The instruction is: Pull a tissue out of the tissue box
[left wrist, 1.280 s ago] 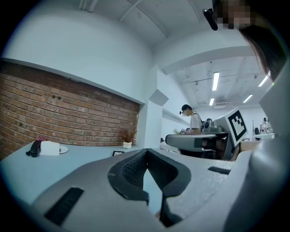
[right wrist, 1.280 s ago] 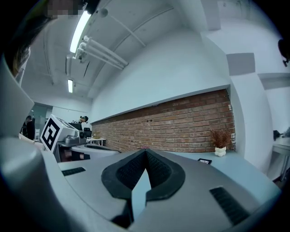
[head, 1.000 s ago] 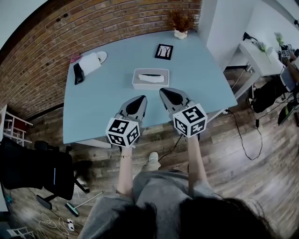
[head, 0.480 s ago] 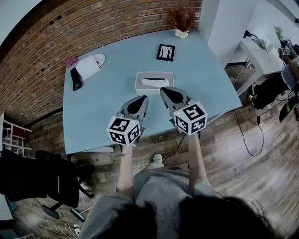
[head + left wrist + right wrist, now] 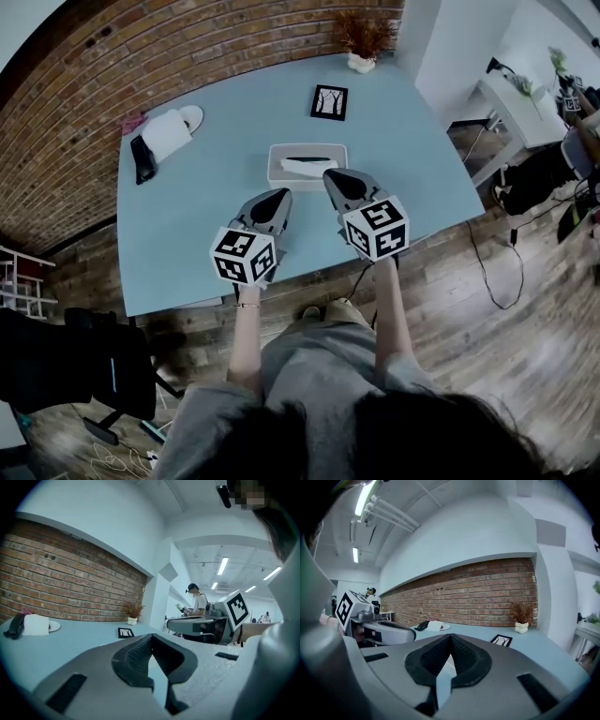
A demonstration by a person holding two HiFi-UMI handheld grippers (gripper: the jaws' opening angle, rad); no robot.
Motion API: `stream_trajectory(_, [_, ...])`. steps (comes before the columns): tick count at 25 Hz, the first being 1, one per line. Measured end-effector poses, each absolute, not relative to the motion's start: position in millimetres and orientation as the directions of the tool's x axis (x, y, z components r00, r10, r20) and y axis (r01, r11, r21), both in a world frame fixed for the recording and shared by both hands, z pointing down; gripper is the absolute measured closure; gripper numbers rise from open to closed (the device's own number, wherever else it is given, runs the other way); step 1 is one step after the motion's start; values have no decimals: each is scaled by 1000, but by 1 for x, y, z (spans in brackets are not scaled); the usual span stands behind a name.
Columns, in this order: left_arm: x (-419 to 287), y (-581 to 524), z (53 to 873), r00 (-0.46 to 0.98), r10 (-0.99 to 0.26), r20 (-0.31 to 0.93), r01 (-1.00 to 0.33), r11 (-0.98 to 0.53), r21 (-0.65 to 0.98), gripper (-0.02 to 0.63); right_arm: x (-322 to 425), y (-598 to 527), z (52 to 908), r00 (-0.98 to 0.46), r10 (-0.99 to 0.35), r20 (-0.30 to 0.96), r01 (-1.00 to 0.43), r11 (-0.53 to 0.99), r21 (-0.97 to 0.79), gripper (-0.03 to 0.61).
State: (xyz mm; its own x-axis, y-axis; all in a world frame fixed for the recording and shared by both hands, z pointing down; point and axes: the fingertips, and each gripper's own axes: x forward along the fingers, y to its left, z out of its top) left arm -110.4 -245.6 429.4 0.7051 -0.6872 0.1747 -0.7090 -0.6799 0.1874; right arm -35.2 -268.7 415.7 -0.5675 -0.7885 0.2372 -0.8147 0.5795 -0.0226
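Head view: the pale blue desk (image 5: 197, 225) fills the upper half of the frame, and the person stands at its near edge. The left hand-held gripper (image 5: 281, 195) hangs over the desk at centre left. The right hand-held gripper (image 5: 330, 174) hangs at centre right, its tip just short of the near wall of the tissue box (image 5: 307, 178). In each gripper view the jaws lie together, with nothing between them. The white box sits on the desk at the middle of the frame. A pale fold of tissue (image 5: 302, 163) shows in the dark slot on its top. Neither gripper touches the box.

The step in hand appears to be the approach, with no grasp begun. The next move calls for one gripper to part its jaws, come over the slot and close on the fold, then draw it upward. The box looks light and may lift with the tissue, so the other gripper may need to steady it.
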Motion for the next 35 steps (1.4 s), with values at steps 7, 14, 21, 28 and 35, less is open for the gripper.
stream_trajectory(7, [-102,-262,448,677,-706,207,-735,-635,237,611,-29,-298,436,-590,-737,328,-784,620,-15,579])
stream_trajectory(14, [-102,-277,468,649,-719,249,-760,-595,261,611,-39,-322,466,-618,-642,454,-695,716,67,578])
stream_trajectory(21, [-112,-284,490,624,-723,295,-780,-560,279,611,-51,-341,509,-547,-525,652,-502,829,246,506])
stream_trajectory(28, [-114,-286,511,614,-720,323,-788,-538,299,611,-57,-345,541,-482,-461,745,-367,879,305,437])
stream_trajectory(35, [-109,-288,521,621,-705,343,-784,-542,304,611,-66,-348,557,-463,-405,788,-318,906,279,420])
